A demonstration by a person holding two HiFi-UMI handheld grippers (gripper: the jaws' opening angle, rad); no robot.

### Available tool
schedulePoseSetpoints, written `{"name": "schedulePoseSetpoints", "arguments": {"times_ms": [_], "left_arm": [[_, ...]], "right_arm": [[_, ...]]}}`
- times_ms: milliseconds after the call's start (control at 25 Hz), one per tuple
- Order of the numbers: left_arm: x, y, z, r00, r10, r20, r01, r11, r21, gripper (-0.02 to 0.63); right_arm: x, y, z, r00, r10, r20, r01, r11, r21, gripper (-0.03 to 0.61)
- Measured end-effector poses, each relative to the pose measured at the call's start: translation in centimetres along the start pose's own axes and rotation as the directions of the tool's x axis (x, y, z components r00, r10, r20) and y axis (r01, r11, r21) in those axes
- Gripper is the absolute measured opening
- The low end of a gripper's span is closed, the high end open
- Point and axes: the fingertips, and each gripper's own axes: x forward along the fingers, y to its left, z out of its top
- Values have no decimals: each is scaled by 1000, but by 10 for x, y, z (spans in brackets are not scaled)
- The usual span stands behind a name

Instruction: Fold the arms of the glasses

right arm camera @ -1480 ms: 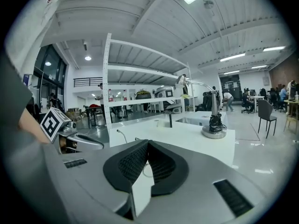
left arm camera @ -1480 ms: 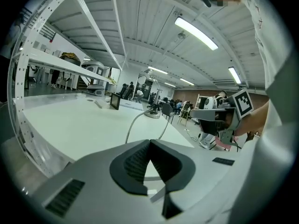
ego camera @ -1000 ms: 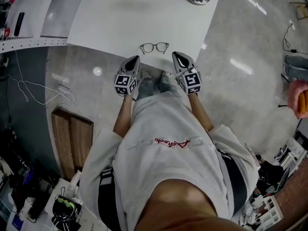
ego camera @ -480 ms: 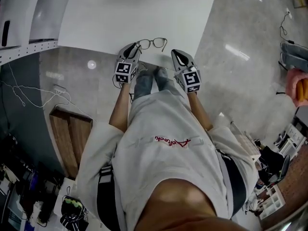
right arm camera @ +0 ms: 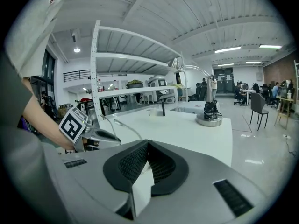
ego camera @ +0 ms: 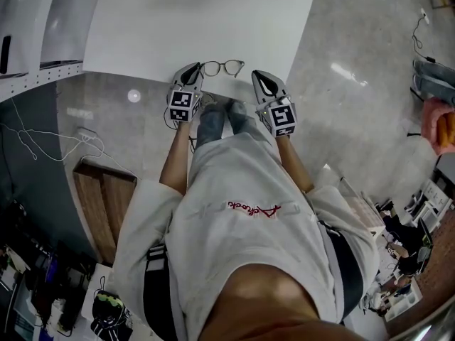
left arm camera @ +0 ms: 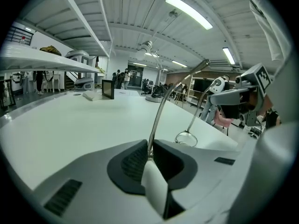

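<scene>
1. pinching the slim wire arm [left arm camera: 159, 111] of the thin metal-framed glasses with round clear lenses [ego camera: 222, 67], the left gripper [left arm camera: 149, 146] has just been closing its jaws. the wire now sits squeezed between the dark ribbed pads [left arm camera: 133, 161], at the 9 o'clock end of the frame in the head view.
2. the glasses rest on the large white table [ego camera: 178, 20], close to its near edge, at 12 o'clock from the person. one lens appears to touch the tabletop.
3. the right gripper [right arm camera: 147, 146] has its jaws pressed together on nothing. it waits at 4 o'clock of the glasses, near them but apart.
4. first risk: the hold is a narrow pinch on a smooth wire. if the arm swings about its hinge, it could roll or slip out of the pads and spring back open.
5. second risk: nothing steadies the front of the frame. pushing the arm inward may drag the whole pair instead of turning the hinge. with the table edge so near at 6 o'clock, the glasses could slide off.
6. third risk: too hard a squeeze, or a push across the hinge's line, may bend the wire, and a dragged lens could scuff on the table.
7. containers: no case, tray or box shows on the table. the only other thing on it is a round dark-topped metal base [right arm camera: 209, 118] at 1 o'clock, near the far corner. the clutter on the grey floor [ego camera: 355, 119] is too small to sort out.
</scene>
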Motion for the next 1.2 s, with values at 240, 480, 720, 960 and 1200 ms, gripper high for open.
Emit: {"name": "schedulePoseSetpoints", "arguments": {"times_ms": [240,480,720,960,1200], "left_arm": [[2,3,-1,999,42,-5,-42,999,17,38],[4,7,0,997,78,19,-78,996,36,37],[5,11,5,993,118,28,-119,992,40,37],[5,12,8,990,137,35,-139,990,36,37],[4,11,8,989,141,41,-143,989,40,37]], "right_arm": [[6,13,28,998,37,53,-36,999,-28,-3],[2,20,10,999,41,18,-40,999,-16,-3],[-5,26,7,999,54,7,-54,998,-19,-3],[-17,52,-5,994,102,-24,-103,994,-22,-3],[-7,70,3,989,146,-9,-147,988,-39,-3]]}}
